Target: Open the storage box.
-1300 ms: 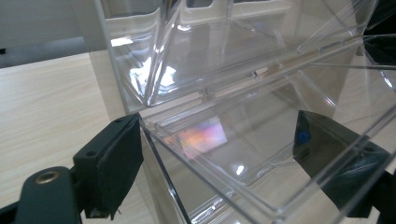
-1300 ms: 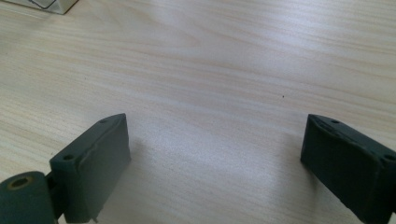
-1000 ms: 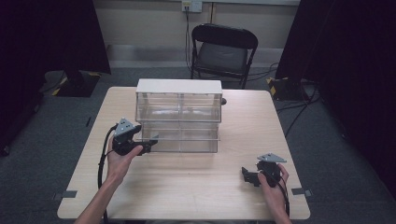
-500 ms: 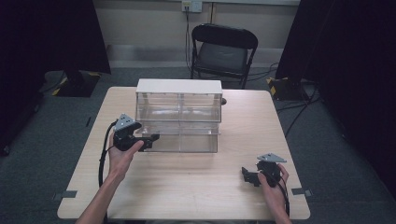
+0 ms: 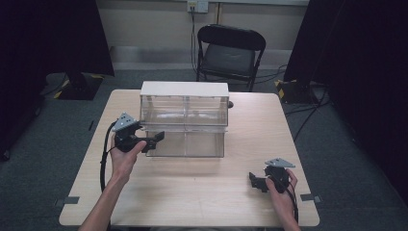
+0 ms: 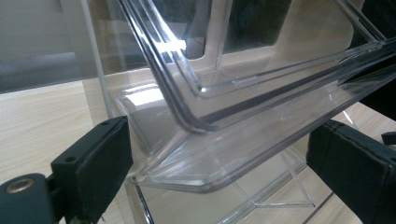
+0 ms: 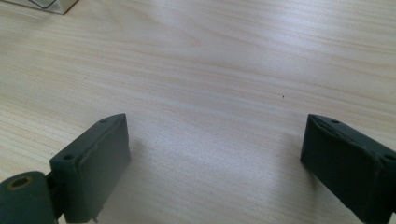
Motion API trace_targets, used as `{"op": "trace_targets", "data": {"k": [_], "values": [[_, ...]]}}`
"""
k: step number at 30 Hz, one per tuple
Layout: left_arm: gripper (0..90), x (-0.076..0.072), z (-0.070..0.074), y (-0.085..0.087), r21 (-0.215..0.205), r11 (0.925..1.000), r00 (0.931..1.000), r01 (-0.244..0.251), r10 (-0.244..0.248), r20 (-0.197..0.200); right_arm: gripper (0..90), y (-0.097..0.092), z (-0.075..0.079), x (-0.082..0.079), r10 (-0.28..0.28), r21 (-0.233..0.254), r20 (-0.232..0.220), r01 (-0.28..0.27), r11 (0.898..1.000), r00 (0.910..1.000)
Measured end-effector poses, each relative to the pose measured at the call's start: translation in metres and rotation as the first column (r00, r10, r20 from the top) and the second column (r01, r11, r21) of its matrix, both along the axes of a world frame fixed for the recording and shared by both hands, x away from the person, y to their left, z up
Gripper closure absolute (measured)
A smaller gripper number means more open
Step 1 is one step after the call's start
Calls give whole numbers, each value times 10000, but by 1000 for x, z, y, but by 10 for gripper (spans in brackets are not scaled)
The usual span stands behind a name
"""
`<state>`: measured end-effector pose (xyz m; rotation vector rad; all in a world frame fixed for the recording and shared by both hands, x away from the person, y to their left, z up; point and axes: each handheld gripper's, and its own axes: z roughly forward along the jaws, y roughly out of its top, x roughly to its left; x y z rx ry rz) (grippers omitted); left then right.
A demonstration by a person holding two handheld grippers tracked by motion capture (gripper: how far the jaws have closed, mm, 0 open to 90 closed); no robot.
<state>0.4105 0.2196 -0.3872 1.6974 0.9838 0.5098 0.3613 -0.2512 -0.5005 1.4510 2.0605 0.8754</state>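
Pale wood grain covers the surface (image 5: 192, 202) in the high view, set on grey carpet with a black folding chair (image 5: 230, 53) beyond its far edge. Your left gripper (image 5: 153, 139) sits at the front left corner of the clear drawer cabinet (image 5: 184, 118), whose lower drawer (image 5: 185, 143) stands pulled forward, likely because you drew it out by its lip. Your right gripper (image 5: 254, 181) rests low near the surface's front right, well apart from the cabinet, probably parked until it is needed. From the left gripper view, your fingers (image 6: 95, 161) have just been opening; they now stand wide on either side of the drawer's clear front lip (image 6: 210, 158), with a gap showing at each pad, so you have let it go. From the right gripper view, your fingers (image 7: 93, 158) are spread wide over bare wood, holding nothing.
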Motion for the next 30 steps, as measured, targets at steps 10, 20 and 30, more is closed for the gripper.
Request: {"op": "trace_targets", "data": {"k": [10, 20, 30], "values": [[80, 1, -1, 1, 26, 10000, 10000, 20, -20, -75, 73, 0, 0, 0, -19, 8, -7, 19, 10000, 10000], [85, 3, -2, 2, 38, 10000, 9998, 75, -74, -209, 73, 0, 0, 0, -11, 0, -7, 11, 10000, 10000], [90, 3, -2, 2, 78, 10000, 9997, 41, -39, -251, 73, 0, 0, 0, -13, -1, -8, 13, 10000, 10000]]}}
